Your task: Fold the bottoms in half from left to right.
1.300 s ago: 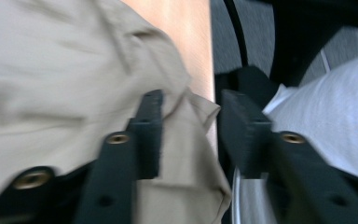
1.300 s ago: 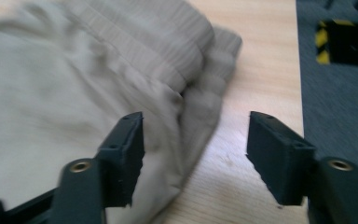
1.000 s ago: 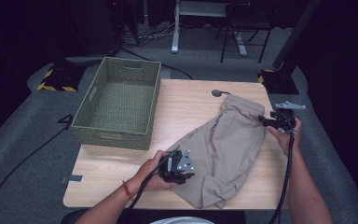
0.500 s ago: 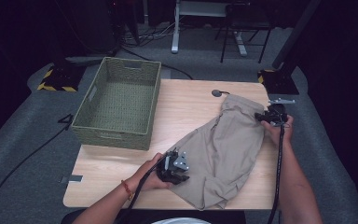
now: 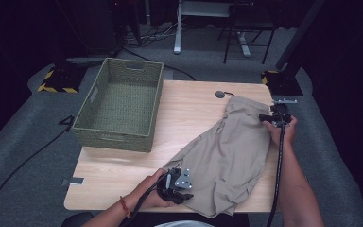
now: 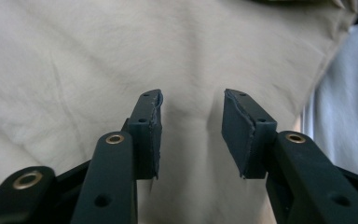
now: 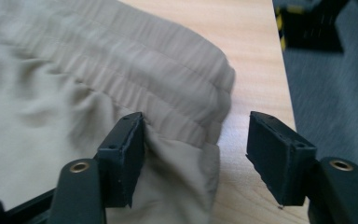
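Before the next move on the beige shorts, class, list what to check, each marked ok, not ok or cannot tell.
1. Left tool open, just opening, over the shorts: ok.
2. Right tool open, just opening, astride the waistband edge: ok.
3. Either tool gripping cloth: not ok.
4. Shorts lying flat: not ok, creased.
5. Basket has room: ok.
6. Shorts wholly on the table: cannot tell, near edge hidden.

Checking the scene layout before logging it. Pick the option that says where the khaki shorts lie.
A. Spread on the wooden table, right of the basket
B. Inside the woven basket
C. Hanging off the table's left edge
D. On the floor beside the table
A: in the high view the khaki shorts lie spread flat on the wooden table, to the right of the green woven basket, which has no cloth in it.
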Available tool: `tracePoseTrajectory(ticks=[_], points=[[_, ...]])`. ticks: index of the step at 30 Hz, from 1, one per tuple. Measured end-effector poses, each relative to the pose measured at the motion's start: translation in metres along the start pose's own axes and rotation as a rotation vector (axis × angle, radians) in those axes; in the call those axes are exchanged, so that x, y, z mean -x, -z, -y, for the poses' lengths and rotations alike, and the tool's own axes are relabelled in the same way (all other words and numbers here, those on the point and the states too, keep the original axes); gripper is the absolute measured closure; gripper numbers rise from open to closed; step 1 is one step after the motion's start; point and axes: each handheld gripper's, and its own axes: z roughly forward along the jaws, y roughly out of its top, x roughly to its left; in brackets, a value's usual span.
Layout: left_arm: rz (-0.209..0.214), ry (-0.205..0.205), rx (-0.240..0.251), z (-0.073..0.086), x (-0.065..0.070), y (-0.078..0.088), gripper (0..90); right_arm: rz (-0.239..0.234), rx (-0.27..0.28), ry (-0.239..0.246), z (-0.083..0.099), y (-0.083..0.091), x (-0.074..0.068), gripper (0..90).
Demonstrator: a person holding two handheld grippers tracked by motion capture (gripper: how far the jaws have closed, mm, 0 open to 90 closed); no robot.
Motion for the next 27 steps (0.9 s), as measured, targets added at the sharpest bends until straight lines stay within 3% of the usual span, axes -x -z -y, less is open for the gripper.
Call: tracePoseTrajectory(ticks=[2, 3, 5, 7, 10, 11, 13, 17, 18, 21, 24, 27], points=[[-0.012, 0.014, 0.036, -0.001, -0.002, 0.012, 49.9, -0.050, 0.060, 0.016, 0.002, 0.017, -0.007, 36.0], [-0.048, 0.043, 0.057, -0.001, -0.008, 0.019, 49.4, -0.065, 0.082, 0.015, 0.005, 0.024, -0.009, 35.8], [-0.121, 0.098, 0.064, -0.001, -0.020, 0.025, 47.7, -0.168, 0.135, 0.048, 0.017, 0.048, -0.019, 34.4], [-0.144, 0.138, 0.058, -0.001, -0.032, 0.025, 45.4, -0.277, 0.149, 0.129, 0.034, 0.071, -0.033, 33.1], [-0.163, 0.147, 0.036, -0.002, -0.041, 0.016, 39.4, -0.435, 0.155, 0.296, 0.068, 0.109, -0.060, 32.8], [-0.178, 0.151, 0.019, -0.004, -0.044, 0.009, 36.3, -0.462, 0.156, 0.327, 0.077, 0.117, -0.067, 32.7], [-0.189, 0.144, 0.009, -0.006, -0.049, 0.000, 34.7, -0.585, 0.129, 0.441, 0.102, 0.142, -0.090, 33.0], [-0.206, 0.146, -0.008, -0.010, -0.056, -0.014, 35.3, -0.668, 0.110, 0.474, 0.130, 0.163, -0.115, 34.2], [-0.207, 0.153, -0.015, -0.011, -0.058, -0.018, 36.1, -0.661, 0.097, 0.481, 0.136, 0.165, -0.121, 34.2], [-0.216, 0.160, -0.019, -0.010, -0.061, -0.024, 36.9, -0.623, 0.038, 0.567, 0.149, 0.163, -0.137, 33.6], [-0.212, 0.168, -0.012, -0.008, -0.062, -0.023, 36.9, -0.582, 0.003, 0.536, 0.154, 0.155, -0.135, 33.2], [-0.194, 0.179, -0.002, -0.004, -0.063, -0.021, 37.1, -0.500, -0.017, 0.500, 0.152, 0.143, -0.127, 36.4]])
